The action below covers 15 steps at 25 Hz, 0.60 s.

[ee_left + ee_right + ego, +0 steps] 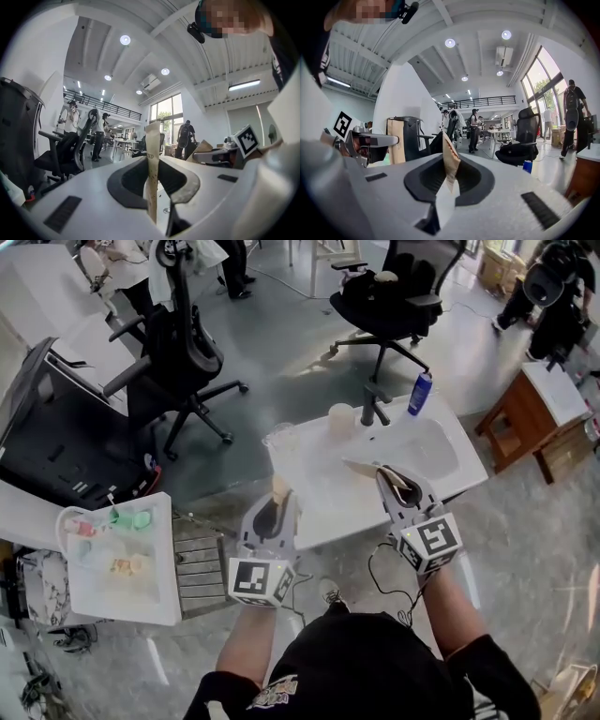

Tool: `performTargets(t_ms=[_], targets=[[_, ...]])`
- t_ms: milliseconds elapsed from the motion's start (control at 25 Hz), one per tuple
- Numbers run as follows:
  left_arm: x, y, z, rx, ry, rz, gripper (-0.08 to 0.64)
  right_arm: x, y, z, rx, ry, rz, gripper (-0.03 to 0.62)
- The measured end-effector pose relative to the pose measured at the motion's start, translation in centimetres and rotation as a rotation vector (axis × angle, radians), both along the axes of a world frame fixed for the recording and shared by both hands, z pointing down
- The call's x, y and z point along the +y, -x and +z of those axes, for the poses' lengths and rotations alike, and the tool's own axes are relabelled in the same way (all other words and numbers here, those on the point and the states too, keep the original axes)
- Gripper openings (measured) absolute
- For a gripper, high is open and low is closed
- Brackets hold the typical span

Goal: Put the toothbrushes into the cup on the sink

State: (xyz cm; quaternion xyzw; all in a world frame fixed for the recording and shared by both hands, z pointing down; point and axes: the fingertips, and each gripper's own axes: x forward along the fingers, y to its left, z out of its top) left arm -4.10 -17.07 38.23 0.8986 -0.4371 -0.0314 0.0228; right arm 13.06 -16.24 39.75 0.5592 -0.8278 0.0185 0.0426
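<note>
Both grippers point upward in front of the white sink [441, 470]. My left gripper [278, 498] is shut on a tan paper-wrapped toothbrush [280, 487], which stands upright between the jaws as a narrow strip [152, 159] in the left gripper view. My right gripper [392, 476] is shut on a second tan and white wrapped toothbrush [377, 472], seen edge-on [450, 161] in the right gripper view. A clear cup [279, 438] stands at the sink's far left corner. A cream cup [340, 418] stands beside the faucet [374, 407].
A blue bottle [420, 393] stands at the sink's back edge. Black office chairs [183, 352] [394, 296] are beyond the sink. A wooden stool [534, 418] is to the right, a white cart [122, 554] with small items to the left. People stand far off.
</note>
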Motion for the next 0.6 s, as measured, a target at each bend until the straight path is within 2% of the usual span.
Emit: performTargets(t_ms=[600], targets=[[-4.7,1.2,0.0,0.044,0.006,0.051,0.054,-6.0,1.1,-0.6,0.063,0.006,0.043,0.043]])
